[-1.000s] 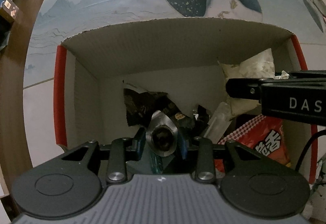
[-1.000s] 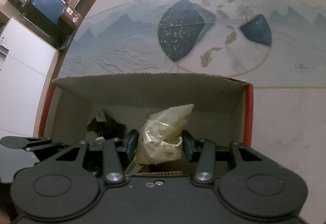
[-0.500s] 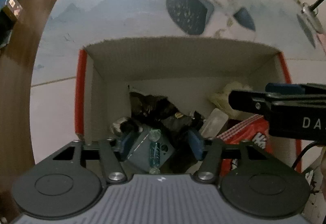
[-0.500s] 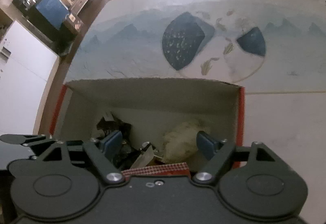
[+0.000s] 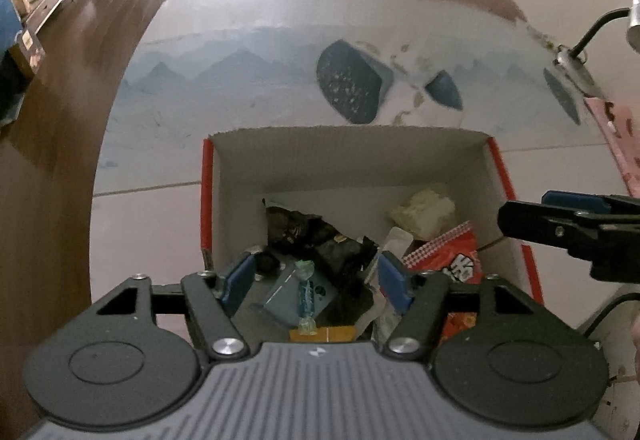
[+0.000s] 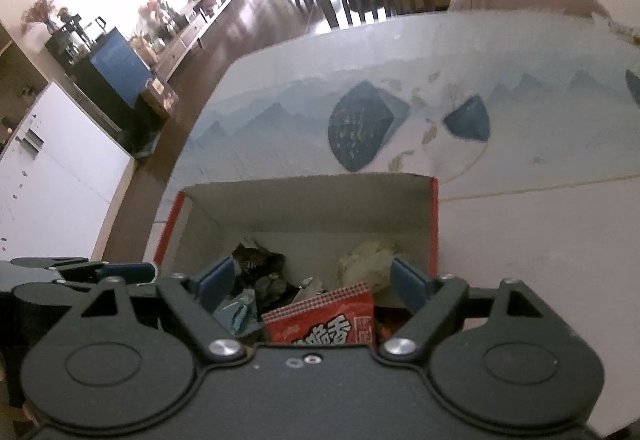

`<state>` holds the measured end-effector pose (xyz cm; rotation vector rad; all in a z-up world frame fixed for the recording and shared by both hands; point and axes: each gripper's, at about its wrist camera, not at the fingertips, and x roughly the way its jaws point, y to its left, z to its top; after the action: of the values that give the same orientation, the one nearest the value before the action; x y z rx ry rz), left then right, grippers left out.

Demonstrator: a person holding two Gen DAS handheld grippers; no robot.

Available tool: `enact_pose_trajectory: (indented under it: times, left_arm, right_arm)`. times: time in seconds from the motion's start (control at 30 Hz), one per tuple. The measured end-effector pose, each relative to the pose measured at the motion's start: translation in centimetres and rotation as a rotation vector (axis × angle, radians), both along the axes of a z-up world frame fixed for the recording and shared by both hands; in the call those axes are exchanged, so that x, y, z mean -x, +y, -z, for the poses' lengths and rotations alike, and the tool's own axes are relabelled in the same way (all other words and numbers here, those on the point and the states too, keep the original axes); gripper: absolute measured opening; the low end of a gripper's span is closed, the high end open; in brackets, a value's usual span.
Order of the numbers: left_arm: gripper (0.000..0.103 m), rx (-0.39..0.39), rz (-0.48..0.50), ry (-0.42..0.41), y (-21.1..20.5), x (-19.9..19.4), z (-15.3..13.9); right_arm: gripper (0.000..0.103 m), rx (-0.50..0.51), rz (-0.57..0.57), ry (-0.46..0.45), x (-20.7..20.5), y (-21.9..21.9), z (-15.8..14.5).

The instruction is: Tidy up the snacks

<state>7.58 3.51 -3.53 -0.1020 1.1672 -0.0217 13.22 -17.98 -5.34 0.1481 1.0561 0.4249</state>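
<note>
With both drops apparently made, the left gripper [image 5: 316, 280] and right gripper [image 6: 310, 280] hang over the red-edged cardboard box [image 5: 206, 199], jaws opening and empty; the snacks [image 5: 304, 236] lie heaped against its near wall.

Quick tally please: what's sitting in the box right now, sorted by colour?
Red snack bag: 1
Cream packet: 1
Dark crinkled wrappers: 1 pile, count unclear
Grey-blue packet: 1
Teal twist candy: 1
Orange packet: 1
Clear wrapper: 1
Total: 7 at least, all inside the box.
</note>
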Motion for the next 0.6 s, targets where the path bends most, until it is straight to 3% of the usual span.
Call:
enact_pose_trajectory:
  times: [0.13,0.27,0.43,0.6]
  left_arm:
    - [0.078,0.002,0.011,-0.053,0.1,1.7,-1.3]
    - [0.083,0.033,0.025,-0.094,0.5,3.3,-2.5]
    - [0.101,0.050,0.035,-0.190,0.8,5.6,-3.9]
    - [0.102,0.037,0.022,-0.273,0.8,7.4,-5.1]
  right_arm:
    - [0.102,0.004,0.004,-0.058,1.8,-0.2,-1.5]
    - [0.103,0.036,-0.010,-0.112,3.8,0.0,-2.3]
    - [0.103,0.025,0.003,-0.172,6.0,0.0,-2.8]
    - [0.103,-0.023,0.042,-0.215,8.3,-0.7,-3.0]
